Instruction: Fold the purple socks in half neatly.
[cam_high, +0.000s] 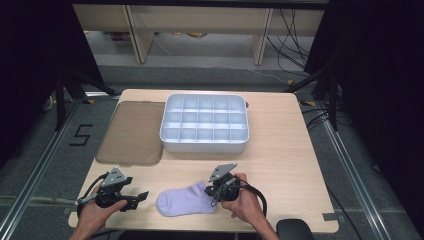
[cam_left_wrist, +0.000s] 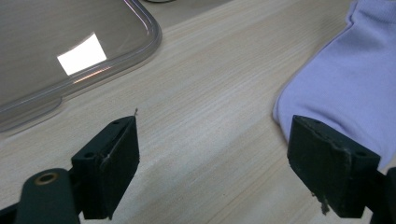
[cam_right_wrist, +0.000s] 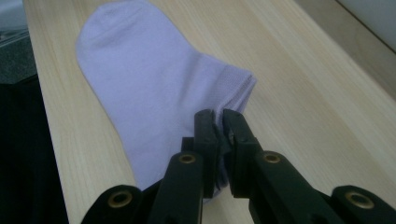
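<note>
A pale lilac ankle sock lies flat near the front edge of the wooden table, toe to the left and cuff to the right. My right gripper is at the sock's cuff end. In the right gripper view its jaws are pressed together on the cuff edge of the sock. My left gripper rests low at the table's front left, a short way left of the sock's toe. Its jaws stand wide apart over bare wood, with the sock's toe just beyond the right-hand jaw.
A white tray divided into several compartments stands at the middle back of the table. To its left lies a smoky translucent lid, its rounded corner ahead of the left gripper. A dark rounded object is at the front right edge.
</note>
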